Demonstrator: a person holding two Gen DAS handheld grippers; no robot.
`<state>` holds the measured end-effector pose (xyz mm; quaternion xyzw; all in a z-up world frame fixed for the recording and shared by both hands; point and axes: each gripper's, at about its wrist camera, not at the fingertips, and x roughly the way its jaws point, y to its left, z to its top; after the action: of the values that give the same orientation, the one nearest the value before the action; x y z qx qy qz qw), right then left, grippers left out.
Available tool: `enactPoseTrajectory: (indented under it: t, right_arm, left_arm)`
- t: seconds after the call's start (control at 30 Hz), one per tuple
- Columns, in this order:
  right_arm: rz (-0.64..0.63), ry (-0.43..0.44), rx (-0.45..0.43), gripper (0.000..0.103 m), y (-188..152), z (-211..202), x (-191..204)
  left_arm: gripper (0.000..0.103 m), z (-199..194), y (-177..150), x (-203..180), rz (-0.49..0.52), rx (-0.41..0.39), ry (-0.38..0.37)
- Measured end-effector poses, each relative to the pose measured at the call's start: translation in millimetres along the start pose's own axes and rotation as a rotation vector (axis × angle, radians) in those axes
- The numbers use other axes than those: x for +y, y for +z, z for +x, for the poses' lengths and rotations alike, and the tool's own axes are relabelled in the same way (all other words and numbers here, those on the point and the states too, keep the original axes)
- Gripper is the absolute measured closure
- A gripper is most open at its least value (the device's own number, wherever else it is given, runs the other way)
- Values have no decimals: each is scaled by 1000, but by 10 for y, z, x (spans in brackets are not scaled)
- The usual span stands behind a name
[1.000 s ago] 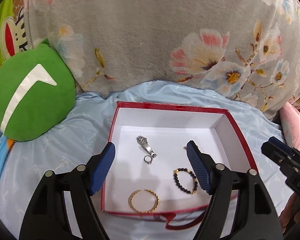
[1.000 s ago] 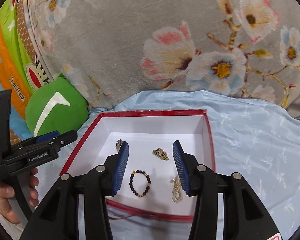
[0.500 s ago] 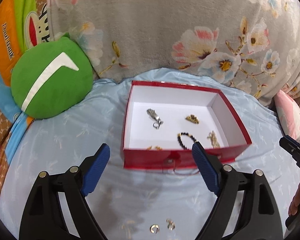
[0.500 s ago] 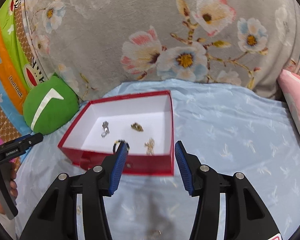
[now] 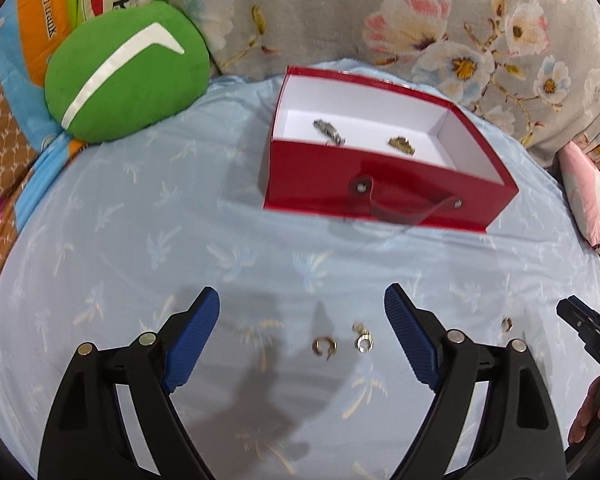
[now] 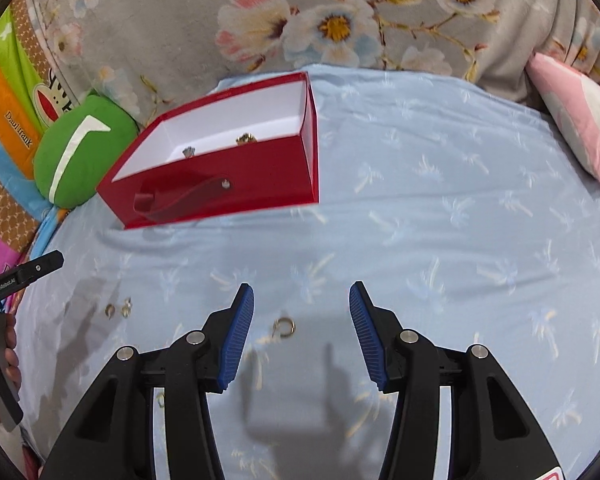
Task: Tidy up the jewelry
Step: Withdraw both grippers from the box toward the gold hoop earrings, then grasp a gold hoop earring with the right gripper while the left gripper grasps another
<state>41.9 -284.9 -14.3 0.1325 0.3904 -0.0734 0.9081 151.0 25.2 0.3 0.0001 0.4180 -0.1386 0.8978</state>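
A red box (image 5: 384, 192) with a white inside sits on the light blue bedsheet; it also shows in the right wrist view (image 6: 228, 184). Inside lie a silver watch (image 5: 329, 132) and a gold piece (image 5: 401, 145). Two small rings (image 5: 325, 347) (image 5: 364, 342) lie on the sheet between the fingers of my open left gripper (image 5: 302, 338). A third small ring (image 5: 507, 323) lies to the right. My right gripper (image 6: 302, 330) is open and empty, with a gold ring (image 6: 284, 327) on the sheet just left of its middle. The two rings also show at left (image 6: 118, 309).
A green round cushion (image 5: 124, 68) lies left of the box. A floral grey blanket (image 5: 340, 12) rises behind it. A pink pillow (image 6: 576, 120) lies at the right edge. Colourful bedding (image 5: 4, 100) borders the sheet on the left.
Both grippers have pulled back from over the box toward the near part of the sheet. The box now looks farther away and the loose rings have come into view between the fingers.
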Motion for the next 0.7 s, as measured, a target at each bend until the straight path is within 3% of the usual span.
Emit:
enactPoseTrajectory:
  t: [0.23,0.4,0.5,0.7]
  right_arm:
    - [-21,-5,48,54,-233,147,87]
    - [-33,-1,78,54,-301,286,149]
    - [-42,-7,90,54,-320,376,191]
    - [-49,-18,108,58,-309,522,229]
  left_arm:
    - [21,187,-356,-64,36,61,1]
    - [23,309,-495,-146,93,61,17]
    - [32,411,-555,-133,97,65,28]
    - [35,507,-620,-75,82,59,35]
